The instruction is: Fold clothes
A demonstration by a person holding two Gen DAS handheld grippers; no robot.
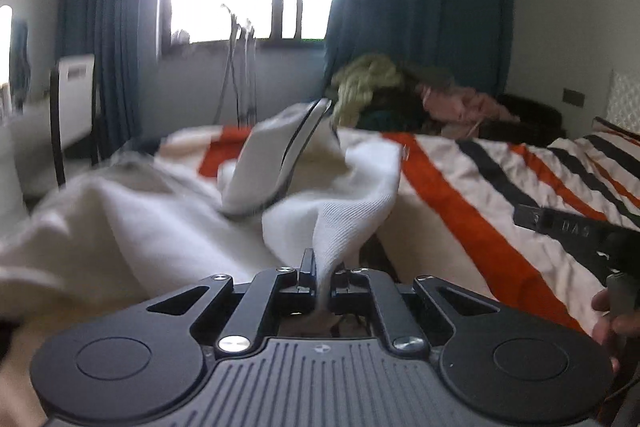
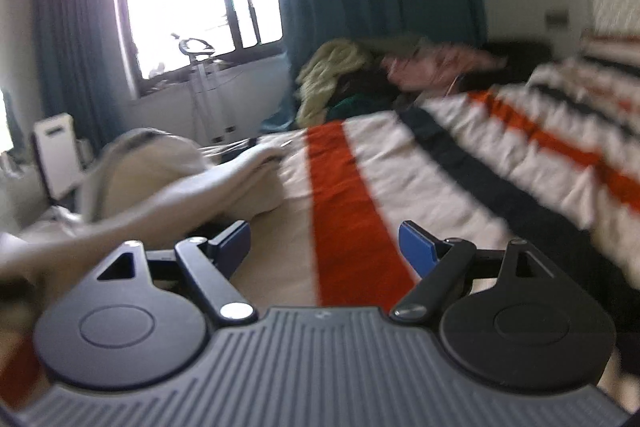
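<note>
Pinching a fold of the white garment (image 1: 352, 187), the left gripper (image 1: 322, 281) is lifting it over the striped bedspread (image 1: 460, 187); the right gripper (image 2: 324, 247) is hovering spread wide.

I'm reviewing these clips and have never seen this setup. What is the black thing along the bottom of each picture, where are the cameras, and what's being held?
No robot here: a person holds a pair of hand tongs in each hand, each carrying a forward-looking fisheye camera. The black shape is the tongs' own body. In the left view, the left tongs are shut on a white garment over a striped bed cover. In the right view, the right tongs are open, holding nothing. A heap of clothes lies at the bed's far side, below the window.
</note>
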